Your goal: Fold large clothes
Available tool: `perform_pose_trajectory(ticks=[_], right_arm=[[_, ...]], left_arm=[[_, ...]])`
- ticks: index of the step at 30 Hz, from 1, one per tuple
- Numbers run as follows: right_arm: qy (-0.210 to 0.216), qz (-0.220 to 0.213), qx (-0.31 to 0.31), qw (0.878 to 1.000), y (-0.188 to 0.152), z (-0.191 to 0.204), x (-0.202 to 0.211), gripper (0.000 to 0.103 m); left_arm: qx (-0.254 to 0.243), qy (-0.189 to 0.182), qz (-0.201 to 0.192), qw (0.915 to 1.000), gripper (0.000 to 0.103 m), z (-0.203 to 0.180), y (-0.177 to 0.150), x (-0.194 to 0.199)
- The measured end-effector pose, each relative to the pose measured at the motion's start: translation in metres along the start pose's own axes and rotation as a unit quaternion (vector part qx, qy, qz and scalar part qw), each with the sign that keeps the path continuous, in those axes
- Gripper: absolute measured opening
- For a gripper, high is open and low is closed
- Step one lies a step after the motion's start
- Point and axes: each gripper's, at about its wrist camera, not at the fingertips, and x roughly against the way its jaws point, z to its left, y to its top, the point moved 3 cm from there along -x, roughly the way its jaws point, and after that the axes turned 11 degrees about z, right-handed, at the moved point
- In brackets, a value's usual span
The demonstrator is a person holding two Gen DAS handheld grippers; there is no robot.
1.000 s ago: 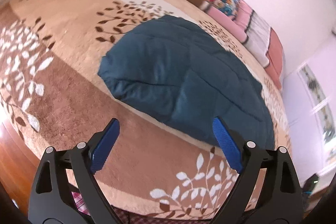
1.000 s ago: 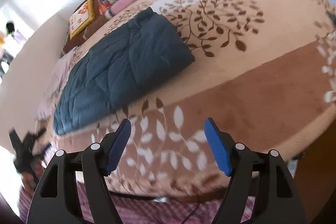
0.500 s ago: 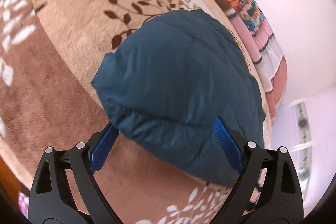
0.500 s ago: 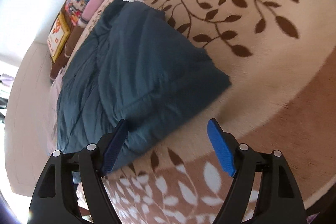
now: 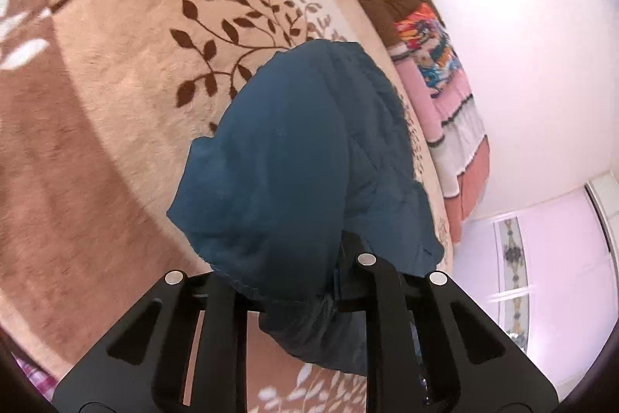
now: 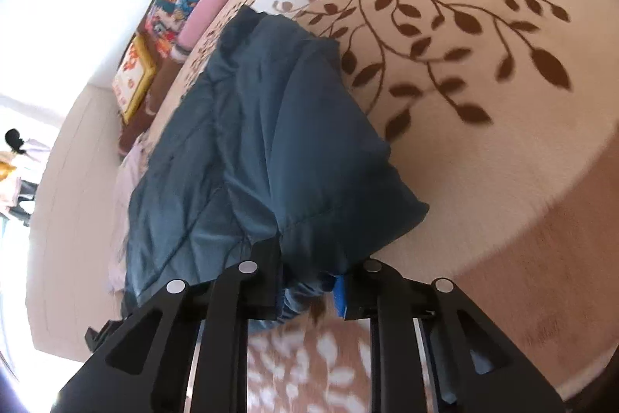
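Note:
A dark teal quilted jacket [image 5: 294,157] lies folded on a brown and beige leaf-patterned blanket [image 5: 96,111] on a bed. My left gripper [image 5: 286,281] is shut on the jacket's near left corner, and the cloth bunches over the fingers and hides the pads. In the right wrist view the jacket [image 6: 247,126] stretches away to the left. My right gripper [image 6: 309,285] is shut on its near right corner, with one blue pad [image 6: 339,291] showing beside the pinched cloth.
Folded quilts and pillows [image 5: 445,72] are stacked along the white wall behind the jacket. A pale crumpled cloth [image 6: 127,165] lies beyond the jacket's far end. The blanket [image 6: 483,72] spreads wide to the right of the jacket.
Both grippers came forward from above the blanket onto the jacket's near edge and shut on its two corners. They were open in both earlier frames.

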Motion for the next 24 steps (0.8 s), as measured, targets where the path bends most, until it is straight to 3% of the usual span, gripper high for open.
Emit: perform_pose_trajectory(ticks=[3, 5, 7, 8, 10, 12, 14, 16, 19, 24], right_arm=[[-0.019, 0.013, 0.019, 1.000, -0.024, -0.004, 0.013, 0.021], [-0.039, 0.030, 0.021, 0.999, -0.034, -0.010, 0.013, 0.028], [-0.054, 0.043, -0.001, 0.998, -0.039, -0.016, 0.014, 0.047], [-0.063, 0.042, -0.016, 0.997, -0.042, -0.021, 0.020, 0.050], [-0.080, 0.020, -0.023, 0.996, -0.047, -0.025, 0.037, 0.056], [-0.116, -0.023, -0.006, 0.993, -0.055, -0.019, 0.064, 0.056], [-0.118, -0.046, 0.048, 0.991, -0.059, 0.004, 0.081, 0.048], [-0.098, -0.023, 0.126, 0.987, -0.065, 0.046, 0.076, 0.024], [-0.054, 0.028, 0.218, 0.974, -0.070, 0.116, 0.036, 0.002], [-0.045, 0.086, 0.324, 0.941, -0.074, 0.202, -0.056, 0.001]], left_arm=[[-0.009, 0.002, 0.017, 0.9998, 0.018, 0.014, -0.017, 0.016], [-0.010, 0.004, 0.022, 0.9997, 0.018, 0.025, -0.024, 0.022], [-0.009, 0.004, 0.026, 0.9996, 0.020, 0.034, -0.025, 0.023], [-0.004, 0.002, 0.027, 0.9996, 0.022, 0.037, -0.023, 0.022], [0.002, 0.005, 0.028, 0.9996, 0.028, 0.036, -0.020, 0.019], [-0.003, 0.014, 0.025, 0.9996, 0.040, 0.032, -0.018, 0.016], [-0.014, 0.012, 0.027, 0.9995, 0.061, 0.030, -0.019, 0.013], [-0.026, 0.016, 0.026, 0.9992, 0.068, 0.026, -0.019, 0.009], [-0.035, 0.025, 0.020, 0.9989, 0.074, 0.024, -0.017, 0.005], [-0.016, 0.023, 0.015, 0.9995, 0.075, 0.028, -0.011, -0.001]])
